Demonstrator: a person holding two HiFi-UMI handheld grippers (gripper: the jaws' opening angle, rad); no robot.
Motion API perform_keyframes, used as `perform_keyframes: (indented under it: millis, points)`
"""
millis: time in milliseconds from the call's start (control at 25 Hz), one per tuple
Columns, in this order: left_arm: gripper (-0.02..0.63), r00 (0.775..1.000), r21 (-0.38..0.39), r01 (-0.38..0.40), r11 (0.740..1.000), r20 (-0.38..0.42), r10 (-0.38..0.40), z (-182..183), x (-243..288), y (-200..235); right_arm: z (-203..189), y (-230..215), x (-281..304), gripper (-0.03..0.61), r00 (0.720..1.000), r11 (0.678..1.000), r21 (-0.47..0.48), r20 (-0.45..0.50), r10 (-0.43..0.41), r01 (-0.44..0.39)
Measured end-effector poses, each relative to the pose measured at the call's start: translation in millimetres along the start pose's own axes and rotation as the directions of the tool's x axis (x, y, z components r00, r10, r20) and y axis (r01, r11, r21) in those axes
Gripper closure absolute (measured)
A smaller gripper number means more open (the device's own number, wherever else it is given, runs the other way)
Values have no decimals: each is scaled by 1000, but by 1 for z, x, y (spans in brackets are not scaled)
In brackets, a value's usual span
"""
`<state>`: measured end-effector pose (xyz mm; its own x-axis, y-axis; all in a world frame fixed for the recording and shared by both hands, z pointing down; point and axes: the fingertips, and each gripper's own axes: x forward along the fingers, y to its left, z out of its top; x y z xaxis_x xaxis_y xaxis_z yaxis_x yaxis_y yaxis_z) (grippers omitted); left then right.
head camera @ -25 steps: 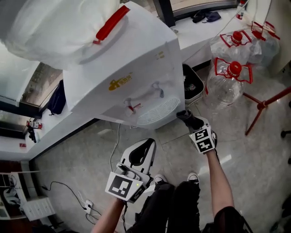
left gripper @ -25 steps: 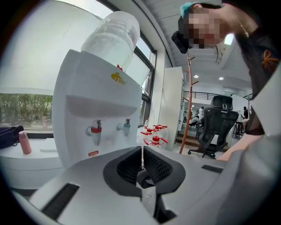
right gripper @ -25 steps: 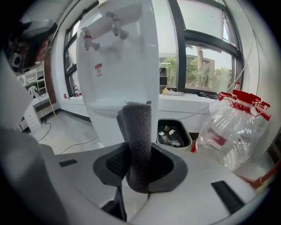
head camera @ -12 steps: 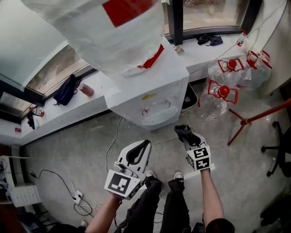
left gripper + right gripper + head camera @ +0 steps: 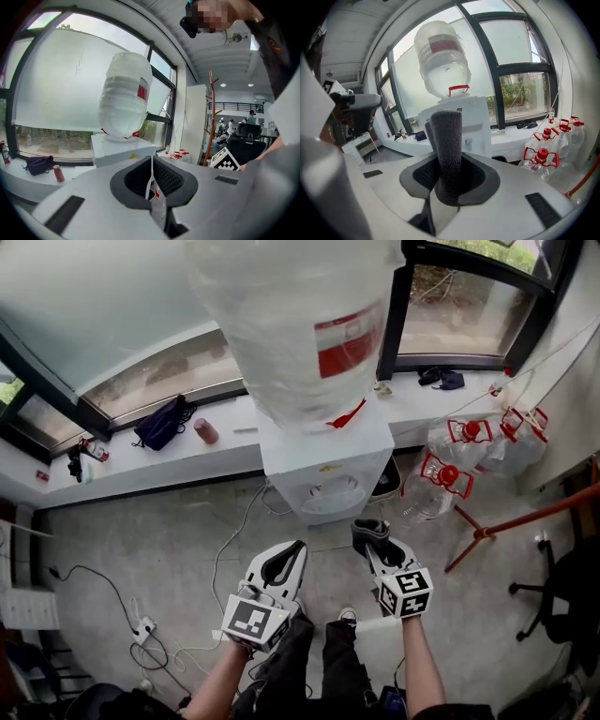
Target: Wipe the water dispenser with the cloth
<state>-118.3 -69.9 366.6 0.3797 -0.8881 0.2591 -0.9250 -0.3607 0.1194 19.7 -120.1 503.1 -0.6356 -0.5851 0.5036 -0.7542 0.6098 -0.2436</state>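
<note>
The white water dispenser (image 5: pixel 323 465) stands on the floor against the window sill, with a big wrapped bottle (image 5: pixel 300 324) on top. Both grippers are held in front of it and apart from it. My right gripper (image 5: pixel 370 532) is shut on a rolled dark grey cloth (image 5: pixel 446 140), which sticks up out of the jaws and points at the dispenser (image 5: pixel 476 122). My left gripper (image 5: pixel 281 563) is lower left, with its jaws shut. A thin clear slip with a red mark (image 5: pixel 157 199) shows in their seam. The dispenser (image 5: pixel 122 147) lies ahead of it.
Several clear water jugs with red caps (image 5: pixel 445 474) sit on the floor right of the dispenser, next to a red stand leg (image 5: pixel 506 521). A dark bag (image 5: pixel 164 423) and a red can (image 5: pixel 205 431) lie on the sill. Cables and a power strip (image 5: pixel 141 629) trail at left; an office chair (image 5: pixel 572 587) stands far right.
The head view has drawn back and risen, so the dispenser looks smaller and farther. The right gripper with the cloth has moved away from the drip tray corner. The left gripper stays low.
</note>
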Motion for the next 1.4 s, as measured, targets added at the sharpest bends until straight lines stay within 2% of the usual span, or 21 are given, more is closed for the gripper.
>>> perform_keyframes:
  millis: [320,520,720,960,1040,1200,1400]
  points:
    - [588,997,-39,-67,997,27,68,38,-41,-9,68,24,-59,465,998,999,-17,53,39,-39]
    - [588,997,-21,-80,997,17,81,48,-60,-20,98,31,-95,463,996,997,-51,68,57,-53]
    - [588,992,-43,-126,991,-5,126,54,-72,-32,102,31,-120,464,996,997,-46,69,64,-61]
    - [588,990,-16,-140,990,10,140,69,-82,-54,101,26,-141,465,995,998,-29,70,65,-63]
    - [588,991,-13,-134,991,16,134,71,-85,-60,102,30,-146,465,995,997,-32,69,76,-74]
    - [588,985,-22,-173,985,14,173,69,-92,-63,105,42,-157,465,992,993,-50,69,108,-105]
    - [588,983,-18,-173,985,52,174,71,-98,-70,106,61,-164,465,986,984,-95,56,157,-151]
